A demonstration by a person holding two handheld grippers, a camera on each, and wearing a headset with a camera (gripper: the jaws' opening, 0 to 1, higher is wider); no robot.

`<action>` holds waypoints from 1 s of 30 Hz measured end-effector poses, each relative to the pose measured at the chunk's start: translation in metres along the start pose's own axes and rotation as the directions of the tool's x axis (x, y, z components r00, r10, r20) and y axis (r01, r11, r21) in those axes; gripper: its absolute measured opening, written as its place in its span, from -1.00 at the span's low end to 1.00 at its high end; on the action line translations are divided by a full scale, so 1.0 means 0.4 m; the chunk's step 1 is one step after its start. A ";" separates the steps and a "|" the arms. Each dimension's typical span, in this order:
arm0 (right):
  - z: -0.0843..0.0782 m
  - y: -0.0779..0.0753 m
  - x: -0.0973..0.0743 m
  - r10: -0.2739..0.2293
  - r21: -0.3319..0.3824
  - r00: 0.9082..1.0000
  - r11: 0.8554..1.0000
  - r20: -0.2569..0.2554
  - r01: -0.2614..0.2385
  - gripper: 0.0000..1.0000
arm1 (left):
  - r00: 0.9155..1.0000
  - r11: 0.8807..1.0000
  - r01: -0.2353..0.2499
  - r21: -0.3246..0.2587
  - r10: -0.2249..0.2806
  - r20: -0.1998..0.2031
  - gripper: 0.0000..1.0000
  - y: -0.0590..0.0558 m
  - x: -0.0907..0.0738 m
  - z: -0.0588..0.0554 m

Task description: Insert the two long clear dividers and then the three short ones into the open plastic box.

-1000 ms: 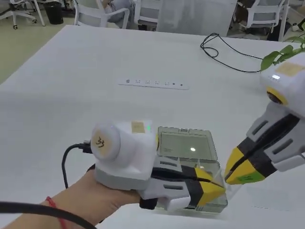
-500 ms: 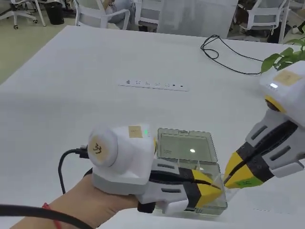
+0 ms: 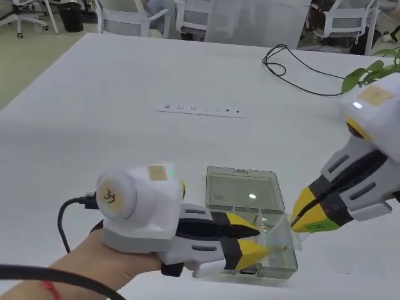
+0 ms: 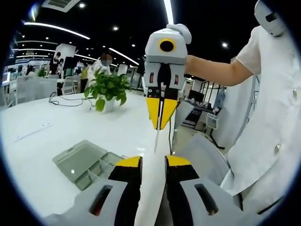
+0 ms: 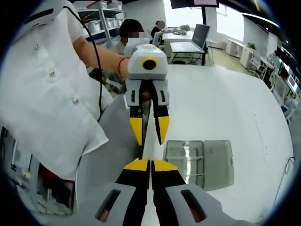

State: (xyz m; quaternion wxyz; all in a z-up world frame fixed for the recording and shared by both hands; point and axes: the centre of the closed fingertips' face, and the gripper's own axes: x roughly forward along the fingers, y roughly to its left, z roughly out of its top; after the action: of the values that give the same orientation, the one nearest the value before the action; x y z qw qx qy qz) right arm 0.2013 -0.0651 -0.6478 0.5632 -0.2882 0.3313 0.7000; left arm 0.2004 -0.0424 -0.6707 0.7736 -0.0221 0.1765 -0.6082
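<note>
- Pinching a clear divider [image 3: 279, 238] in the right gripper [image 3: 299, 220], jaws closed flat on its thin edge, as the right gripper view is showing.
- Hanging that divider in the air just above the near right corner of the open plastic box [image 3: 242, 189], not yet seating it in any slot.
- Holding the left gripper [image 3: 253, 241] tip to tip with the other, jaws narrowly parted on either side of the sheet and apparently not clamping it; probably steadying or lining it up.
- Working over the box lying flat on the white table [image 3: 125, 119], lid folded back away from the person.
- Showing faint lines inside the tray, too clear and small for telling whether any divider is already in, or whether this one is long or short.
- Judging the task as being mid-insertion, with this piece and likely several more left to go.
</note>
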 end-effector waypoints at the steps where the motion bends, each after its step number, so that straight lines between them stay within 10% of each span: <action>1: -0.003 -0.006 0.001 -0.008 -0.001 1.000 1.000 -0.004 0.008 -0.94 | 1.000 1.000 -0.004 0.001 0.004 -0.002 -0.63 0.002 -0.002 -0.002; 30: 0.012 -0.137 0.110 -0.148 -0.036 0.988 0.988 -0.037 0.147 -0.95 | 0.976 0.985 -0.166 0.053 0.172 -0.136 0.63 0.098 -0.085 -0.113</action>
State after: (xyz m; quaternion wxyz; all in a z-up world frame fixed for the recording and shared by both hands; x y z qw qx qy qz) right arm 0.2461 -0.0270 -0.6867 0.6020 -0.3350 0.3084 0.6560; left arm 0.2167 0.0083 -0.7144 0.8085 0.0518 0.2190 -0.5437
